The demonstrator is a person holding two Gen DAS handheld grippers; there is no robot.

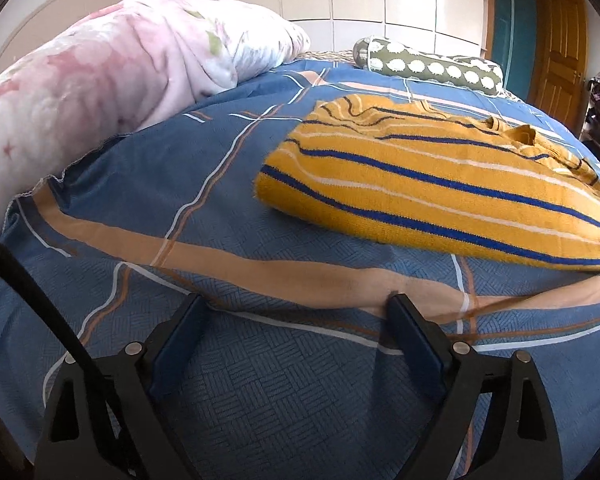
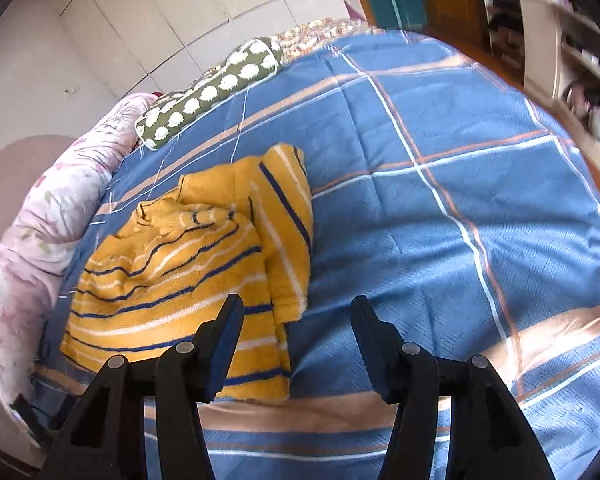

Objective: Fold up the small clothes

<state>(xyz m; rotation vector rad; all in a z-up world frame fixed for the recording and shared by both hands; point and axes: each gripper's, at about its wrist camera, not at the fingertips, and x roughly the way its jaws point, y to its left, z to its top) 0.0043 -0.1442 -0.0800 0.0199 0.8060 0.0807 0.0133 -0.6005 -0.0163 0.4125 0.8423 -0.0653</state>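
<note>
A small yellow sweater (image 1: 440,188) with blue and white stripes lies partly folded on the blue plaid bed cover (image 1: 260,380). In the right wrist view the sweater (image 2: 180,280) lies left of centre, one sleeve folded over its right side. My left gripper (image 1: 298,304) is open and empty, low over the cover, short of the sweater's near edge. My right gripper (image 2: 296,306) is open and empty, above the sweater's lower right corner; its left finger (image 2: 224,344) overlaps the sweater's hem in view.
A rolled pink floral quilt (image 1: 100,80) lies along the left of the bed. A green bolster with white spots (image 1: 428,64) lies at the far side. White wardrobes and a wooden door (image 1: 560,52) stand beyond. Shelves (image 2: 572,40) stand at the right.
</note>
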